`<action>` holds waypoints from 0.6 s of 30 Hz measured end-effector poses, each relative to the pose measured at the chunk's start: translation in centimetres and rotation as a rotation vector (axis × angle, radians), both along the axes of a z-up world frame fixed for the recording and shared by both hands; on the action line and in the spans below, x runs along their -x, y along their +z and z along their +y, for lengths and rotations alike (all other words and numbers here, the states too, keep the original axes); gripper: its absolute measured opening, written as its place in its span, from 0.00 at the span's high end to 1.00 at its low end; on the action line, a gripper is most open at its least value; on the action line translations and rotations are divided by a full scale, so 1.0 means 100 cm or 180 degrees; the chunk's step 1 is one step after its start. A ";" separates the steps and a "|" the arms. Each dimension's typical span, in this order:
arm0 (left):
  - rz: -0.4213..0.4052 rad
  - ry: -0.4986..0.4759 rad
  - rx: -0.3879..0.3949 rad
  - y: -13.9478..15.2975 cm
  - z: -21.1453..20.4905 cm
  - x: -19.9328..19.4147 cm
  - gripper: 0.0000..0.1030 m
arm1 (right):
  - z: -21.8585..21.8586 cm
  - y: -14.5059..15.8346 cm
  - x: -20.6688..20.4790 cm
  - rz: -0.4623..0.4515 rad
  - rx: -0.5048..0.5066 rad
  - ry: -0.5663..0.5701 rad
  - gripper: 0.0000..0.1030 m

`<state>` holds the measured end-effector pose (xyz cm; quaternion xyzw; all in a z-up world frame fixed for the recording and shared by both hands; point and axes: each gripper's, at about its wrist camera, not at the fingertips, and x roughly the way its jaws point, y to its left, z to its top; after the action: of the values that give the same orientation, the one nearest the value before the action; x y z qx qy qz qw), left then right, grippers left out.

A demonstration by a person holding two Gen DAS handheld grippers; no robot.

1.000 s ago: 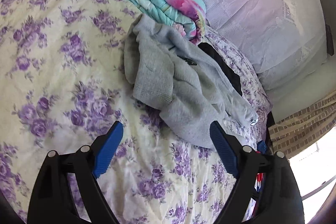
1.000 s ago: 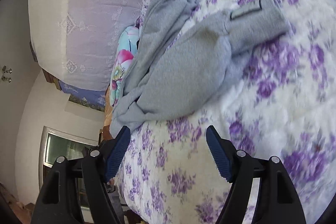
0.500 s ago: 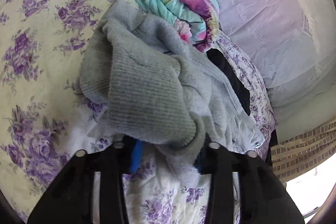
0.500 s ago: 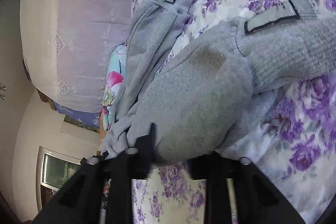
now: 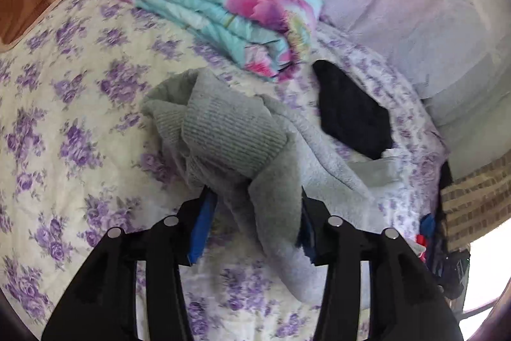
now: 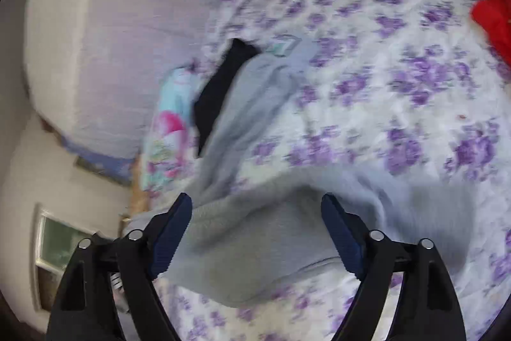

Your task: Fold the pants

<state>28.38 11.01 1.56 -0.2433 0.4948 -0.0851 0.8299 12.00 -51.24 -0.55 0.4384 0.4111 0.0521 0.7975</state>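
**Grey pants bunched on the bed, one gripper on them**

Left wrist view: my left gripper [image 5: 252, 222] had closed on the grey pants [image 5: 233, 143], a soft, limp bunch at 12 o'clock on the floral bedspread [image 5: 64, 117]. I judged them light, best held by hem or waistband.

Right wrist view: my right gripper [image 6: 255, 232] stood wide apart over the pants [image 6: 255, 245], gripping nothing. No containers showed.

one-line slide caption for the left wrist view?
Left tool pinches a bunched end of the grey pants over the floral bedspread, folded quilt behind.
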 end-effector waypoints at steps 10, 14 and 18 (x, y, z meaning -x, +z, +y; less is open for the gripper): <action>-0.0263 0.0100 0.0699 -0.037 0.066 0.102 0.36 | 0.022 -0.054 0.109 -0.0266 -0.0355 0.0253 0.19; -0.0126 0.0011 0.0891 -0.064 0.047 0.101 0.36 | 0.034 -0.083 0.116 -0.0187 -0.0561 0.0157 0.23; -0.0148 -0.0100 0.1060 -0.076 0.023 0.096 0.36 | 0.036 -0.085 0.099 -0.0336 -0.0665 0.0018 0.31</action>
<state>18.78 13.28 -6.07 -0.3676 0.4582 -0.1845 0.7879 2.09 -47.63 -9.07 0.5146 0.3621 0.1200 0.7679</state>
